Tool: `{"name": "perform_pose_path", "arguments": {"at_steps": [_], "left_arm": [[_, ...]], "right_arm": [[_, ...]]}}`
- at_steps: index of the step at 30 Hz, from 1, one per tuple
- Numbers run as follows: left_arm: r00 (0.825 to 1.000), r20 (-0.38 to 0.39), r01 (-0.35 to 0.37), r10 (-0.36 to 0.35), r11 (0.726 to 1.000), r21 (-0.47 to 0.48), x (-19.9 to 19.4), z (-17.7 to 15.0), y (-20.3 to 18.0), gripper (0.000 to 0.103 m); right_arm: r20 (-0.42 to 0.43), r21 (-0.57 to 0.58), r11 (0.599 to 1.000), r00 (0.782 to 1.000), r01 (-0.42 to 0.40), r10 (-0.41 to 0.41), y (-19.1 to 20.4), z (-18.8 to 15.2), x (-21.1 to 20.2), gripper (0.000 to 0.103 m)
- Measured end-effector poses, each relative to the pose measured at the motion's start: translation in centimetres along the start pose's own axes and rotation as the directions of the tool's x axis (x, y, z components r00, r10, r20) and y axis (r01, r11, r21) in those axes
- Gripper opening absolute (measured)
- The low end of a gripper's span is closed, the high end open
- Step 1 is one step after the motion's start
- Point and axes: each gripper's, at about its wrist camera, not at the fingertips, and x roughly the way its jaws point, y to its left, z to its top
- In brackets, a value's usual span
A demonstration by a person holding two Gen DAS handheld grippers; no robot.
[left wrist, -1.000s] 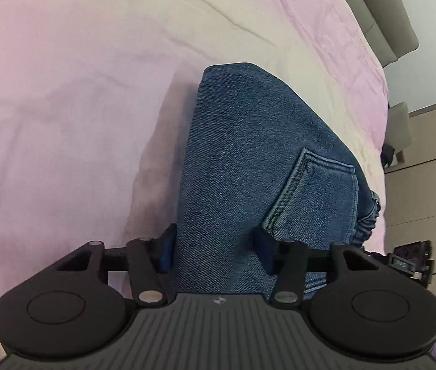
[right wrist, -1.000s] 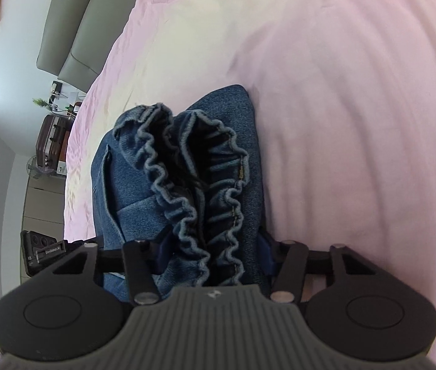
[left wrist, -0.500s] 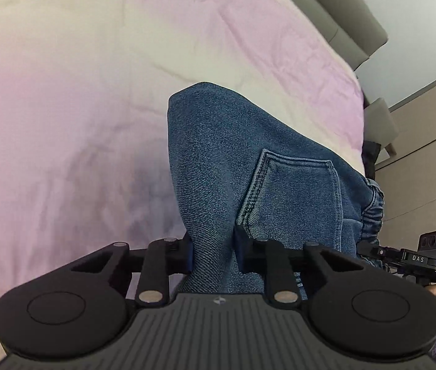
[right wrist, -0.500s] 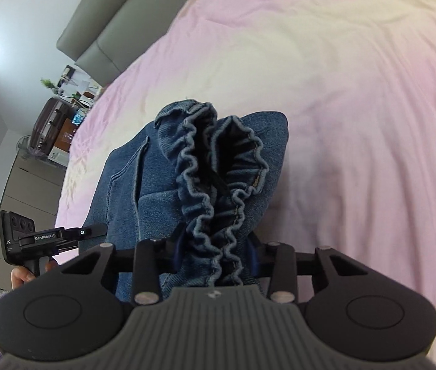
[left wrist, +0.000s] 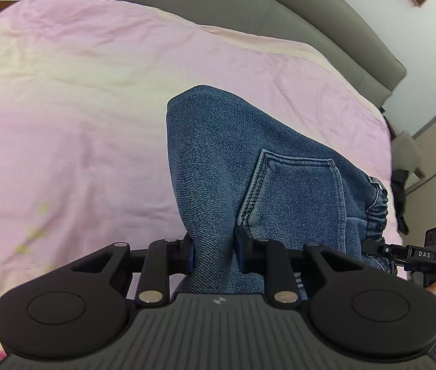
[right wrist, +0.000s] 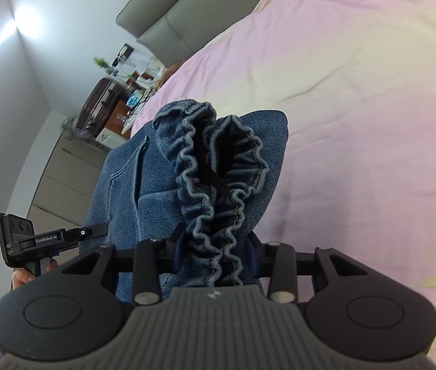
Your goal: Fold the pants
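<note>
Now higher | left claw (left wrist: 213, 254), right claw (right wrist: 215, 254) both clamp pants (left wrist: 248, 166) | headboard (left wrist: 279, 9) visible

"DAS" reads in white on the right gripper (left wrist: 415, 254) at the edge of the left wrist view. In the right wrist view, "GenRobot.AI" shows on the left gripper (right wrist: 50, 239), and "AS" sits on its black block.
</note>
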Motion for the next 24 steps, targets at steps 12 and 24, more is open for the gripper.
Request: {"name": "perform_pose_path", "arguments": {"at_steps": [12, 24], "left_arm": [[0.998, -0.044, -0.04, 0.037, 0.997, -0.068, 2.5, 0.2, 12.2, 0.026], [0.994, -0.097, -0.049, 0.046, 0.998, -0.027, 9.1, -1.6, 15.7, 0.036]], "right_arm": [[-0.116, 0.048, 0.999, 0.993, -0.005, 0.011, 1.6, -2.9, 14.7, 0.035], [-0.197, 0.003, 0.995, 0.976, 0.096, -0.094, -0.7, -3.7, 22.5, 0.036]]}}
